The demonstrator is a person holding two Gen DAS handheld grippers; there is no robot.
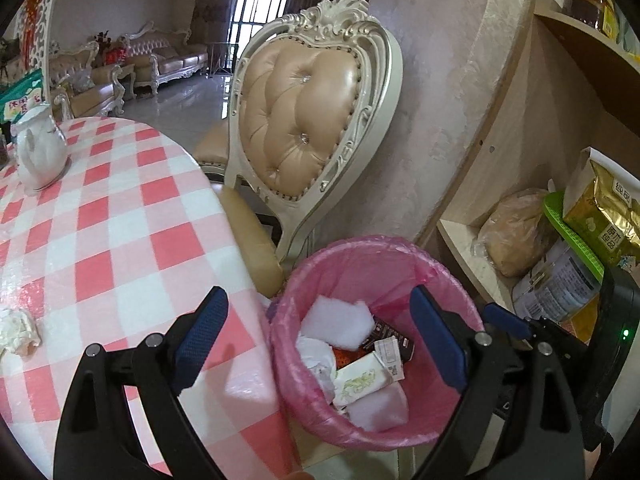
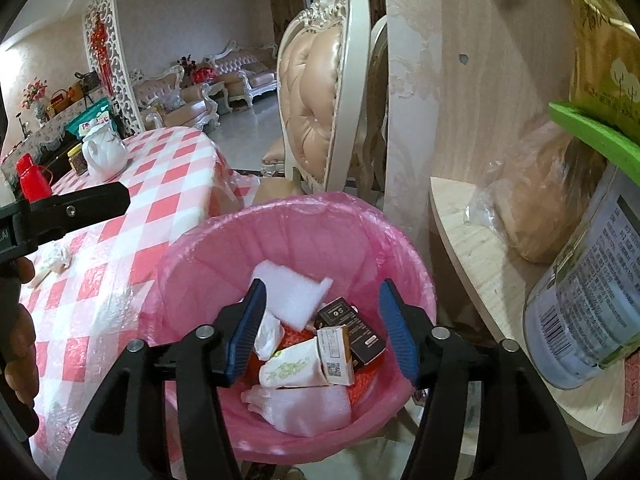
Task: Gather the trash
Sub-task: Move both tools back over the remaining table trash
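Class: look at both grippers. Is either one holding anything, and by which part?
Nothing is held. The left gripper and right gripper are open and empty above the bin.

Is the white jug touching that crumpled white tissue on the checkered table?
Apart. Left wrist view: white ceramic jug stands far from crumpled white tissue, checkered cloth between.

Bin point(image 2: 296, 240) between table point(image 2: 120, 280) (left) and shelf point(image 2: 480, 248), chair point(image 2: 316, 92) behind.

left tongs point(image 1: 316, 336): we hold them with jaws wide apart, nothing between the blue pads point(image 1: 200, 336), pointing forward and down | right tongs point(image 2: 322, 330): jaws also spread, nothing gripped, tilted downward | our left hand point(image 2: 18, 320): it wraps the handle, seen from the right wrist camera
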